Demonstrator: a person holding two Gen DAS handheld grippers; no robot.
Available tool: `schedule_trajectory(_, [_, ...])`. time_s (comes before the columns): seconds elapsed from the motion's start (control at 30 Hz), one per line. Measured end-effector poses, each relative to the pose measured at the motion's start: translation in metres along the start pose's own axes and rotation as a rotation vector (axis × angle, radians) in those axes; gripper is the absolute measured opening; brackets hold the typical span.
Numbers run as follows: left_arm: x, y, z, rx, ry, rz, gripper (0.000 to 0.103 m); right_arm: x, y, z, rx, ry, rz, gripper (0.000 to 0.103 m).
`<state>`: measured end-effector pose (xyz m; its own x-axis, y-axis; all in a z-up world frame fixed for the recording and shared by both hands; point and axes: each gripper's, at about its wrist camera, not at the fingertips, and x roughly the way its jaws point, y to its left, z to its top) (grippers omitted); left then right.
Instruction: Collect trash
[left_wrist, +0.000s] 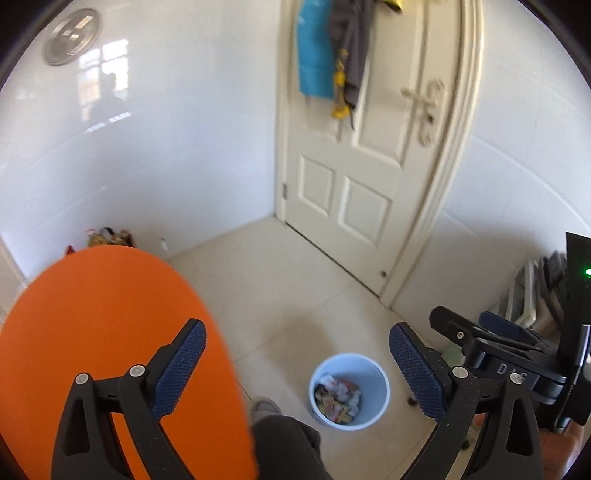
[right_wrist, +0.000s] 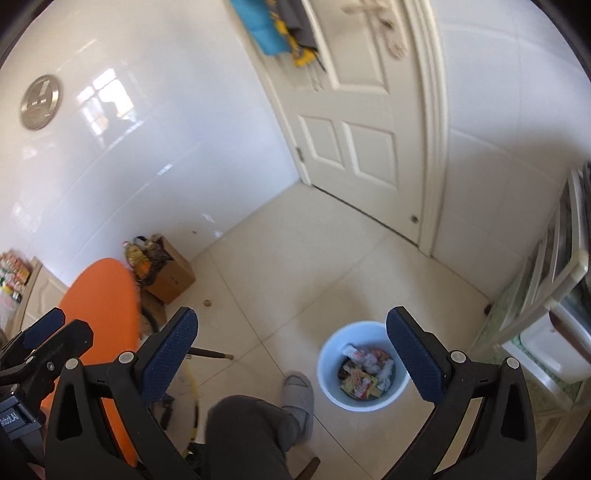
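Two grippers, left (left_wrist: 297, 363) and right (right_wrist: 291, 352), jaws wide apart, nothing held | trash (right_wrist: 365, 374) sits inside bin (right_wrist: 332, 391), just beyond our shoe (right_wrist: 297, 391) | risk: we judge the leg swinging beside the bin could tip it, spilling wrappers onto floor.

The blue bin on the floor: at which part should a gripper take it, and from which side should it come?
Probably the thin rim of the blue bin, approached from above with one finger inside and one outside. It stands upright with its mouth open, and its round body looks too wide for the jaws. The near rim seems best: wrappers fill the middle.
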<state>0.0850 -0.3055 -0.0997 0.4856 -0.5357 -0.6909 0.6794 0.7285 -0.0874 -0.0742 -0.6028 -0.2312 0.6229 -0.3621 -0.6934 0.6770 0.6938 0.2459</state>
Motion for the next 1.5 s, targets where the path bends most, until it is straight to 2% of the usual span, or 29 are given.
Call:
schedule_trajectory(0.17, [-0.082, 0.039, -0.028, -0.06, -0.119, 0.093, 0.101, -0.051, 0.07, -0.003, -0.105, -0.092, 0.071, 0.103])
schedule_trajectory(0.4, [-0.185, 0.074, -0.089, -0.137, -0.25, 0.187, 0.102, -0.114, 0.165, -0.024, -0.258, -0.199, 0.161, 0.103])
schedule_trajectory(0.57, [-0.249, 0.078, -0.14, -0.192, -0.329, 0.272, 0.102, -0.15, 0.216, -0.043, -0.336, -0.258, 0.228, 0.103])
schedule_trajectory(0.73, [-0.305, 0.06, -0.202, -0.25, -0.393, 0.359, 0.102, -0.185, 0.254, -0.066, -0.41, -0.307, 0.287, 0.103])
schedule_trajectory(1.0, [-0.36, 0.017, -0.275, -0.299, -0.474, 0.482, 0.102, -0.233, 0.291, -0.106, -0.484, -0.375, 0.355, 0.103])
schedule_trajectory(1.13, [-0.381, 0.001, -0.309, -0.302, -0.487, 0.518, 0.102, -0.245, 0.301, -0.121, -0.492, -0.392, 0.385, 0.103])
schedule_trajectory(1.37, [-0.393, -0.019, -0.334, -0.356, -0.497, 0.541, 0.102, -0.254, 0.317, -0.145, -0.523, -0.393, 0.419, 0.103])
schedule_trajectory(1.5, [-0.393, -0.026, -0.333, -0.371, -0.478, 0.545, 0.102, -0.254, 0.317, -0.152, -0.532, -0.393, 0.428, 0.103])
